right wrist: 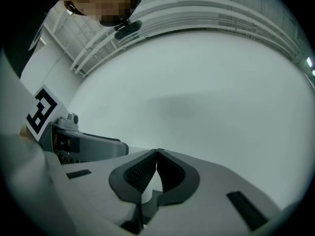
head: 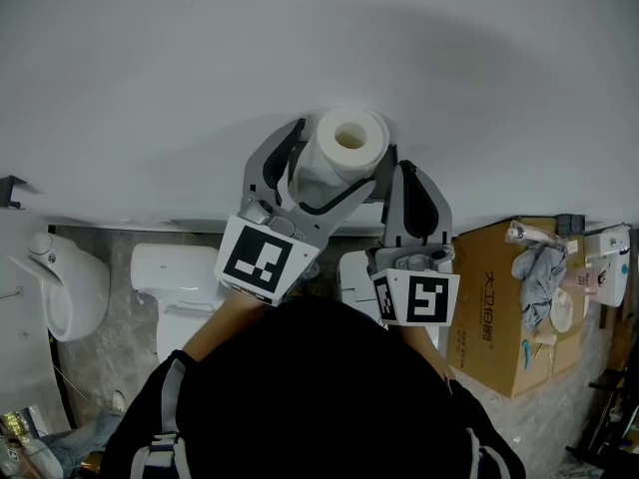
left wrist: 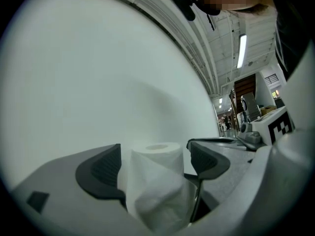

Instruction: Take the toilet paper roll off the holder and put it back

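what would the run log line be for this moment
left tool: open, toilet paper roll upright between jaws | right tool: shut, beside roll | backdrop: white wall

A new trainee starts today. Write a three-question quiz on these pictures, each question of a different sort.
1. True or false: the right gripper is shut.
2. What stands between the jaws of the left gripper? A) toilet paper roll B) a cup C) nothing
3. Fill in: in the head view, the cardboard box stands at the picture's ____ side.
Key: 1 true; 2 A; 3 right.
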The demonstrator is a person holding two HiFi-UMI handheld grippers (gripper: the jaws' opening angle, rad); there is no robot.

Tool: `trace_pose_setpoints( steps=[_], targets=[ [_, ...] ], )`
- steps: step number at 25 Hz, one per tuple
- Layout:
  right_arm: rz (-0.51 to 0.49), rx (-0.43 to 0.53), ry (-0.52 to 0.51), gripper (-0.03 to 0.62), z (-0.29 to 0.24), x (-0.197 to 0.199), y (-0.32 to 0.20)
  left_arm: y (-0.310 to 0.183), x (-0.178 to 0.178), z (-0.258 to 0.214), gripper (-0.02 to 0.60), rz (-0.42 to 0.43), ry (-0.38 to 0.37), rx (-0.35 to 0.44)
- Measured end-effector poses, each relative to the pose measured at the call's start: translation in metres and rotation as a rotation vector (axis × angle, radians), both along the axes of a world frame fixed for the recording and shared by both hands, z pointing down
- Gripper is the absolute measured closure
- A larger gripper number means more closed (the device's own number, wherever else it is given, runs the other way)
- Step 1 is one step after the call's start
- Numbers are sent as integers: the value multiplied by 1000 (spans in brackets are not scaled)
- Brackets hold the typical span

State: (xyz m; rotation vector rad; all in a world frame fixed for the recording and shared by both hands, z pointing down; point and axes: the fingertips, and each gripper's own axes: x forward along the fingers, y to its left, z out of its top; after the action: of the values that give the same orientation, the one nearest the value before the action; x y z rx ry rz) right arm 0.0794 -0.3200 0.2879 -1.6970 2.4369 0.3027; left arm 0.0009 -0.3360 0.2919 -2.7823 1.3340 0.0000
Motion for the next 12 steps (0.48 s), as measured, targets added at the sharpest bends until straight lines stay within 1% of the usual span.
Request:
trace_pose_setpoints(
  steps=[1,2,3,6,9,12],
  targets=[
    [-3,2,1,571,-1,-1,2,3,-2,-4,147,-6,4,12],
    [-5,4,2,571,-2,-2,3,7,-5,-7,221,-15,8,22],
    [-7,7,2,571,-3,-3,5,10,-9,-9,309,-23,9,29],
    [-12,19,6,571,-7,-8,9,16,-17,-11,455,-41,8,38],
    [-18,29,10,571,-10,-12,14,22,-24,-13,518,-50,21,39],
    [-23,40,13,571,-12,-14,19,28,-23,-18,521,-22,35,67]
  ],
)
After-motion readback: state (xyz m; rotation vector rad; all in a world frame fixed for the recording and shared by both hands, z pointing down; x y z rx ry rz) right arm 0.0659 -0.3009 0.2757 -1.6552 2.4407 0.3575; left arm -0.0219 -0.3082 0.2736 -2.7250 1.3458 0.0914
